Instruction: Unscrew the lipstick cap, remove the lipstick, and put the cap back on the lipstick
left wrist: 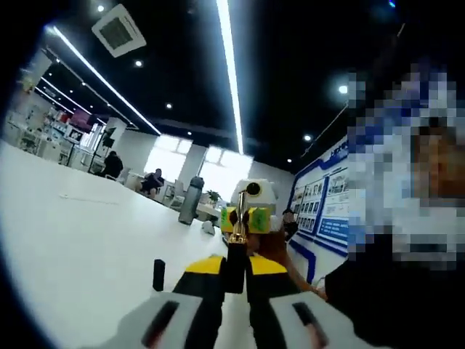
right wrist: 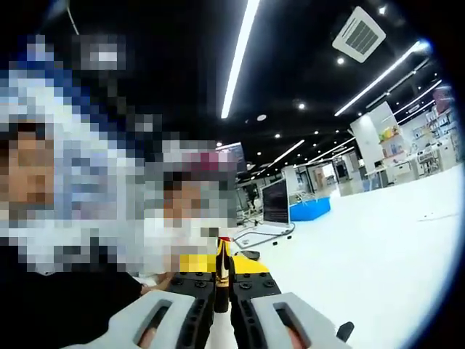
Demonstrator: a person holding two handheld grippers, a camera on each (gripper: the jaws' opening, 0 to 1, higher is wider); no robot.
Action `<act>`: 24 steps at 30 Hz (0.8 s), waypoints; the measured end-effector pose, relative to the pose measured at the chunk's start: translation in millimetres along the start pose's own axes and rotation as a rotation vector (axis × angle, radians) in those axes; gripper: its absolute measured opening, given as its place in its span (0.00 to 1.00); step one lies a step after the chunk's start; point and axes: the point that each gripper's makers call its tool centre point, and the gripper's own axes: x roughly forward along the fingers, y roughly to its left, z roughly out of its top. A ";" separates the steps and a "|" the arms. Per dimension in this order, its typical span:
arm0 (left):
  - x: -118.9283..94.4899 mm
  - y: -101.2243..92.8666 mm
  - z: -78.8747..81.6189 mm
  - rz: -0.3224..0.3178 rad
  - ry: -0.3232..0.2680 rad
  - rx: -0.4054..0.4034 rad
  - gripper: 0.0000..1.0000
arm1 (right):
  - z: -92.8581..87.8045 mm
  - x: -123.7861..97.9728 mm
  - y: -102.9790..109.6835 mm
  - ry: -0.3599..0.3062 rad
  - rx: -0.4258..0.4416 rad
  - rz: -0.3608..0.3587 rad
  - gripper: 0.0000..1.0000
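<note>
Step looks like cap removal or refit: you hold slim gold-and-black lipstick tube (left wrist: pixel 237 225) between both tools, above white tabletop (left wrist: pixel 80 240).

Left to right in left gripper view: small black cylinder (left wrist: pixel 158 274) standing on table, possibly cap, cannot tell. Your left gripper (left wrist: pixel 234 273) clamped together on tube's dark lower end. Beyond it, right gripper (left wrist: pixel 247 218) meets gold end.

Right gripper view: jaws pinched on black-gold tube (right wrist: pixel 222 280).

Next move likely needs steady counter-twist, tube kept aligned.
</note>
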 end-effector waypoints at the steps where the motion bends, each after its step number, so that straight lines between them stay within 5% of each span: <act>1: -0.2 0.5 -0.4 0.008 0.004 0.008 0.13 | -0.3 0.1 -0.5 0.001 0.000 -0.003 0.05; 21: -9.1 38.9 -12.6 0.388 0.205 0.405 0.12 | -23.1 14.7 -26.7 0.089 -0.070 -0.212 0.05; 24: -10.1 42.8 -14.9 0.414 0.220 0.416 0.12 | -26.4 18.8 -29.5 0.097 -0.077 -0.238 0.05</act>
